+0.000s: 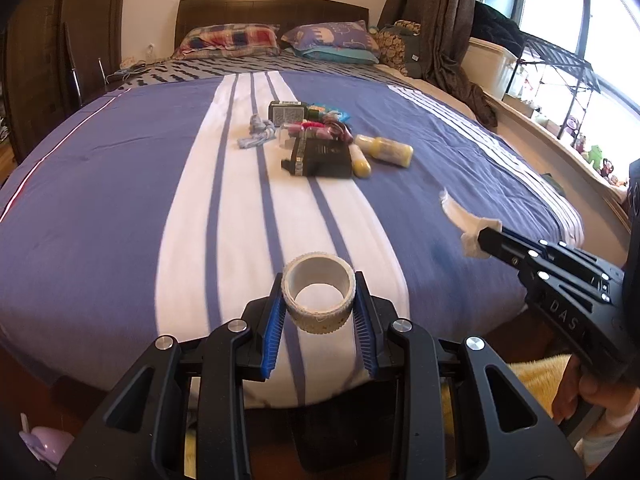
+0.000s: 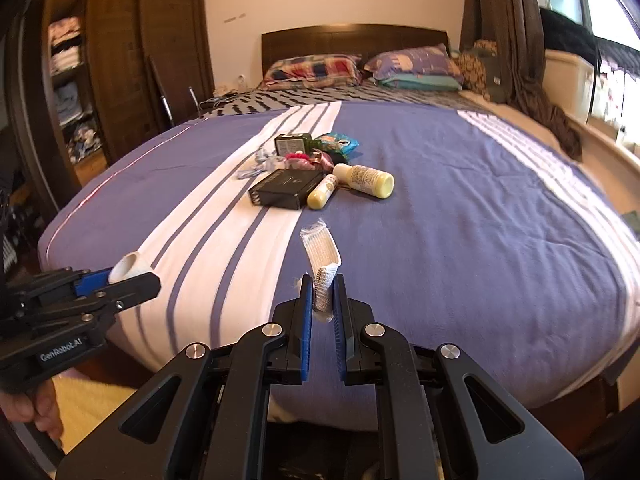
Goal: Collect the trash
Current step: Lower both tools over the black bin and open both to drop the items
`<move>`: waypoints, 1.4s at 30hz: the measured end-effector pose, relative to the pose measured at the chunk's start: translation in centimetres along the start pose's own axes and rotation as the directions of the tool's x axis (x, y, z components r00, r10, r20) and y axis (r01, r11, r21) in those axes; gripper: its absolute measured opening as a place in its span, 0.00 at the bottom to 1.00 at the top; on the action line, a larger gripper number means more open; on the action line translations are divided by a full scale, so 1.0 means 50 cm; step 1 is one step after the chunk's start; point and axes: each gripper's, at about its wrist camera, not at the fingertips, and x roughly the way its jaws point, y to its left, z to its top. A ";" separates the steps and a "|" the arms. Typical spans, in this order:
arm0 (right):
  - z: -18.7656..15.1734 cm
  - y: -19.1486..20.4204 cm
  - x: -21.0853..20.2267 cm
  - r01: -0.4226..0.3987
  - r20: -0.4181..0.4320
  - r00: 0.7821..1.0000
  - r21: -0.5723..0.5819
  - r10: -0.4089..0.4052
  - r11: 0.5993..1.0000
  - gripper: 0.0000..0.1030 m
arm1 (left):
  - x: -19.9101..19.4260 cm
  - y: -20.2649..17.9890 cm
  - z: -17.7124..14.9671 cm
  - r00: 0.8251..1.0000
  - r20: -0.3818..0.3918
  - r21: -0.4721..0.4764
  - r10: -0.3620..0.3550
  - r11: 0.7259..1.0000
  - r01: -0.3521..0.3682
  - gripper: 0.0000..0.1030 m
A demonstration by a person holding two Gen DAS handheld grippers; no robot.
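Observation:
My left gripper [image 1: 319, 304] is shut on a white tape roll [image 1: 319, 298], held above the foot of the bed; it also shows in the right wrist view [image 2: 130, 267]. My right gripper [image 2: 322, 300] is shut on a white gauze bandage roll [image 2: 322, 264] with a loose strip hanging out; it shows in the left wrist view [image 1: 472, 228] too. Both are held over the bed's near edge. A pile lies mid-bed: a black box [image 2: 286, 189], two yellow bottles [image 2: 364, 180], a teal packet [image 2: 338, 142], a dark container [image 2: 292, 144] and crumpled wrappers [image 1: 256, 132].
The blue-and-white striped bedspread [image 2: 460, 220] covers the bed, with pillows [image 2: 316, 66] at the headboard. A wardrobe [image 2: 112, 60] stands on the left, curtains and a windowsill with clutter [image 1: 560, 120] on the right. A yellow rug [image 1: 532, 372] lies on the floor below.

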 end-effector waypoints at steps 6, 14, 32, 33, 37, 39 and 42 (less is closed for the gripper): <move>-0.080 0.005 -0.042 0.008 -0.023 1.000 -0.009 -0.008 1.000 0.11 | -0.030 -0.014 -0.083 1.000 -0.015 0.016 -0.004 1.000 0.004 0.30; -0.199 0.003 0.006 -0.050 -0.171 0.984 0.026 0.054 0.998 0.11 | 0.041 -0.011 -0.211 0.989 -0.145 -0.003 -0.035 0.999 0.035 0.30; -0.354 0.011 0.207 -0.080 -0.501 0.854 0.139 0.140 0.987 0.11 | 0.271 -0.007 -0.361 0.872 -0.476 -0.061 -0.111 0.994 0.093 0.30; -0.355 0.010 0.212 -0.080 -0.510 0.848 0.146 0.144 0.986 0.12 | 0.280 -0.006 -0.365 0.867 -0.486 -0.062 -0.109 0.994 0.090 0.30; -0.364 0.011 0.219 -0.085 -0.519 0.840 0.164 0.159 0.983 0.14 | 0.293 -0.006 -0.369 0.860 -0.500 -0.061 -0.107 0.994 0.088 0.30; -0.362 0.009 0.220 -0.090 -0.515 0.841 0.170 0.167 0.981 0.14 | 0.297 -0.007 -0.369 0.858 -0.502 -0.064 -0.111 0.994 0.091 0.30; -0.353 0.012 0.217 -0.092 -0.508 0.844 0.175 0.169 0.980 0.15 | 0.297 -0.004 -0.365 0.861 -0.498 -0.066 -0.107 0.994 0.086 0.44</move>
